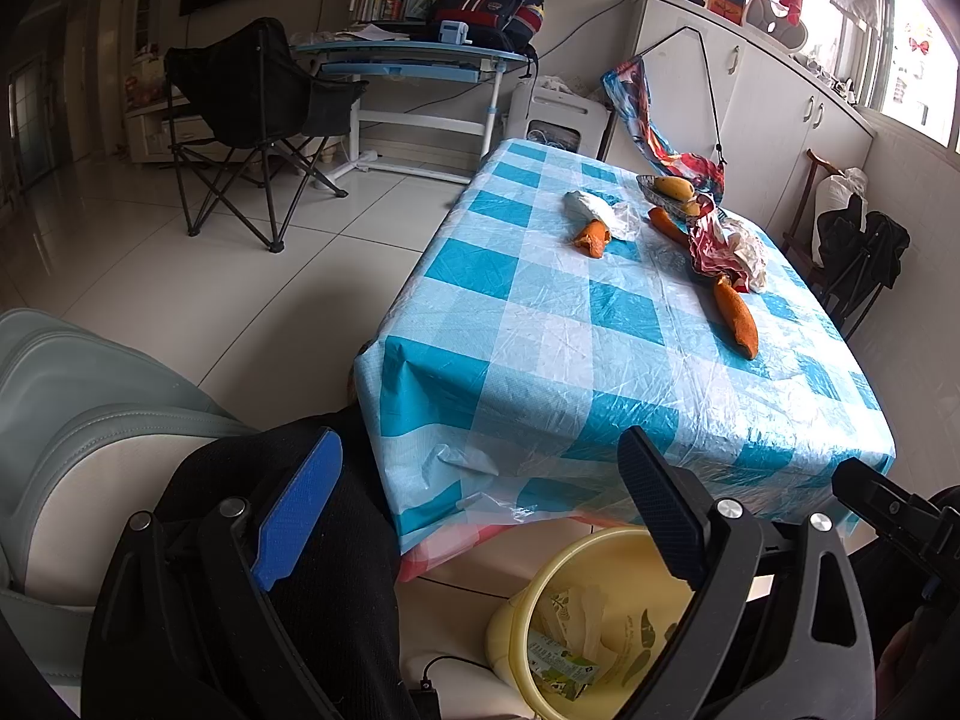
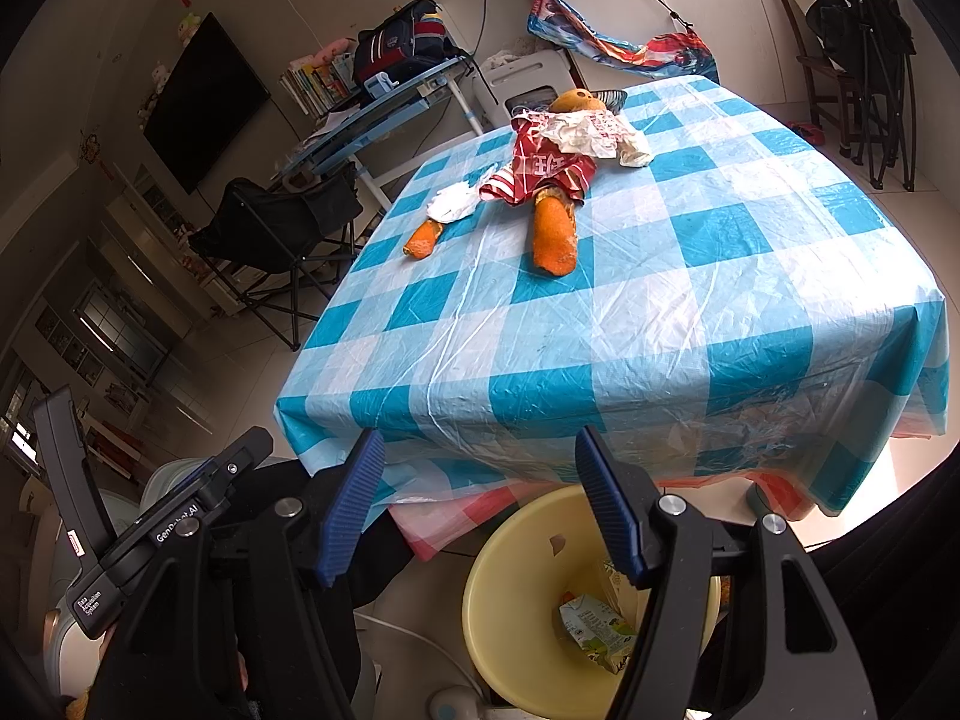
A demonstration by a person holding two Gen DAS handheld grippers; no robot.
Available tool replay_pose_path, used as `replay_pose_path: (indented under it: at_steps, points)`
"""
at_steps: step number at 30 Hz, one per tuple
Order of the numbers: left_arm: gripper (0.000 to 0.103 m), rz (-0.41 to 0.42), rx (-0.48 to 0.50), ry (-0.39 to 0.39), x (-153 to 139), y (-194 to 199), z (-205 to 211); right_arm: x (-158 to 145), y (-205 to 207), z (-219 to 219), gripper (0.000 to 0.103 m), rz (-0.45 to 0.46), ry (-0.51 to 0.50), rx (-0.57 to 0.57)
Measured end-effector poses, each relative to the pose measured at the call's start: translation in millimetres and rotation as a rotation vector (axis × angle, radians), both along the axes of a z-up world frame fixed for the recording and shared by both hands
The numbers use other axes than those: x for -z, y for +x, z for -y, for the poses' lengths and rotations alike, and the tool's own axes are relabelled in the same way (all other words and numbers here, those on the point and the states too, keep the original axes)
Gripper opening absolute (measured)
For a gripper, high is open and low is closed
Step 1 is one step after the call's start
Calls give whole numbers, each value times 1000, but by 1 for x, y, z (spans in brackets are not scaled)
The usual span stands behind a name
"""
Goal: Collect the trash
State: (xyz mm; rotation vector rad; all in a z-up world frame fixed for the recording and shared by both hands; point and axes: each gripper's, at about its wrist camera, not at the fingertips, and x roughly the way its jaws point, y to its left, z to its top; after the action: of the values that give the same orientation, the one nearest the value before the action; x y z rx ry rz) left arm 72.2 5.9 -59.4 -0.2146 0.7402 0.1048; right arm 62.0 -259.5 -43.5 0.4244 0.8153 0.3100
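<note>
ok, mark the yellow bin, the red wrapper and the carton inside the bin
yellow bin [image 2: 480, 585], right wrist view, left rim.
red wrapper [image 2: 540, 171], right wrist view, printed middle.
carton [image 2: 591, 630], right wrist view, green printed face.

Black tongs [image 2: 480, 510] w/ ribbed blue pads [image 2: 354, 504], silver screws, white lettering.

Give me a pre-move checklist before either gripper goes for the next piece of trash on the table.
1. Left gripper open and empty: ok.
2. Right gripper open and empty: ok.
3. Yellow bin below the table edge, mouth unobstructed: ok.
4. Carton already in the bin: ok.
5. Red wrapper and orange peel on the tablecloth, path clear: ok.
6. Whether the peel is tucked under the wrapper: cannot tell.
</note>
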Motion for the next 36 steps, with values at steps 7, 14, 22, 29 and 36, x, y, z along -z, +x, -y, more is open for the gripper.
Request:
replay_pose_path:
  at_steps: [7, 14, 22, 29, 36]
  points:
    - [90, 0, 0, 0, 0, 0, 0, 0, 0, 0, 64, 1, 0, 0]
    - [90, 88, -25, 8, -19, -4, -11, -9, 16, -3, 64, 25, -13, -2]
    - [91, 99, -51, -62, -29, 22, -33, -5, 70, -3, 64, 7, -45, 6]
    - [91, 66, -13, -66, -25, 73, -27, 2, 121, -12, 63, -9, -109, -18]
    - [91, 52, 35, -35, -28, 145, -10, 11, 144, -15, 54, -16, -150, -36]
